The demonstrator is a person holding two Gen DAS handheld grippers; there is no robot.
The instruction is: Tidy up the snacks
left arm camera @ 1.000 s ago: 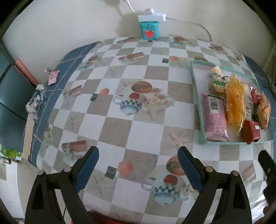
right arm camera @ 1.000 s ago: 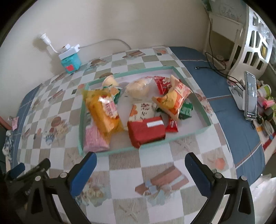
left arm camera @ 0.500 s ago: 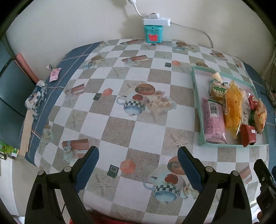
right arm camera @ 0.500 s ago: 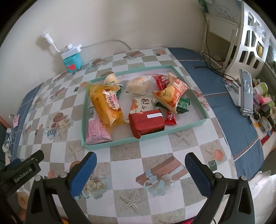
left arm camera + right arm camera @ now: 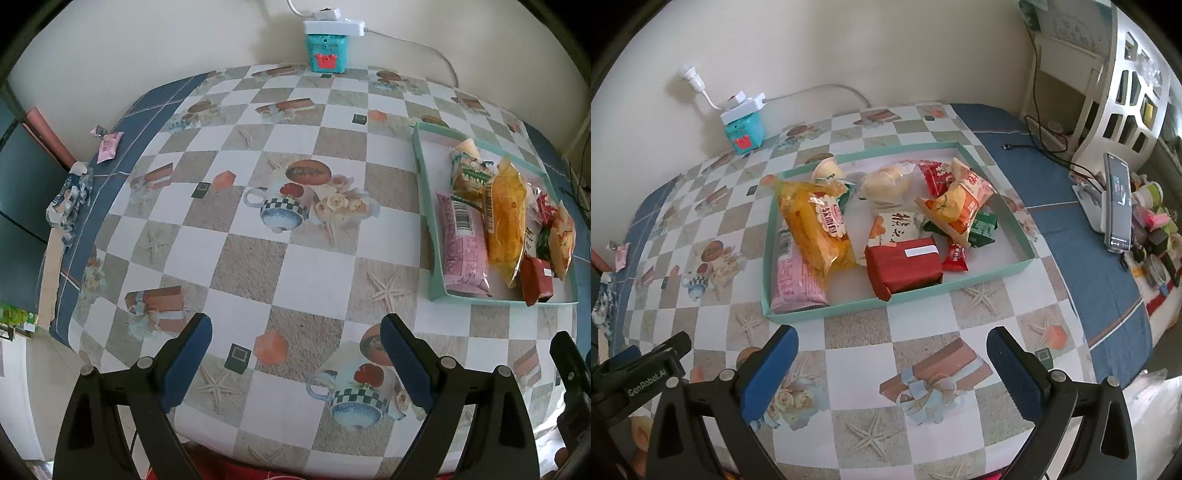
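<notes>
A teal tray on the patterned tablecloth holds several snack packs: a pink pack, a yellow bread bag, a red pack, an orange chip bag and a pale bun. The tray also shows at the right of the left wrist view. My right gripper is open and empty, above the table just in front of the tray. My left gripper is open and empty over the table's near edge, left of the tray.
A teal box with a white power strip on top stands by the wall. A phone on a stand and small clutter sit at the right. Wrappers lie on the table's blue left border.
Both grippers have drawn back and risen away from the tray, so more of the table shows. Both stay open and empty. The snacks have not moved.
</notes>
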